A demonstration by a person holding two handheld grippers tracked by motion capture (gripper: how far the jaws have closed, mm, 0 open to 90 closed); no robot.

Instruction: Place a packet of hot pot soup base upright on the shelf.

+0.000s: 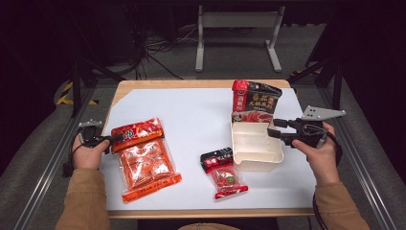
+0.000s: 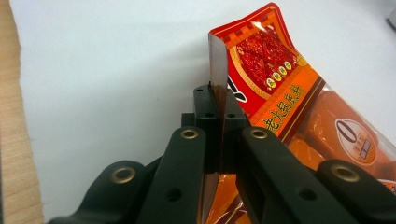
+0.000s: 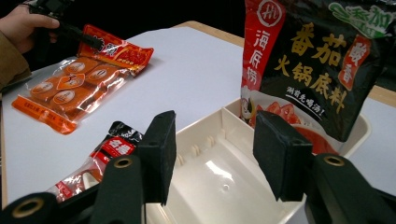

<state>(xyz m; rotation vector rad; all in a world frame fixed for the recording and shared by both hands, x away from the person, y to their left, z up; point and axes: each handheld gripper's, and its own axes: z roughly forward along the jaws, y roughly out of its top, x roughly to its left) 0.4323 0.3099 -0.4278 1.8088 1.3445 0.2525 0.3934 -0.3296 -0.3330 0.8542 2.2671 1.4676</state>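
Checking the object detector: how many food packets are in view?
3: large orange packet at left, pinched by the left gripper; small red packet at front centre; dark packet standing in the cream tray. None seems hidden.

Three sealed food packets: one large orange packet (image 1: 143, 160) with a red header, one small red-and-black packet (image 1: 223, 172), and one tall dark packet (image 1: 255, 100) with a red side strip. One cream plastic tray (image 1: 261, 155) with two compartments, one large and one narrow. One white sheet (image 1: 196, 120) on one wooden table (image 1: 125, 86). Two hand-held grippers: left gripper (image 1: 111, 139), right gripper (image 1: 273, 128). One metal frame (image 1: 238, 36) on the floor beyond the table.
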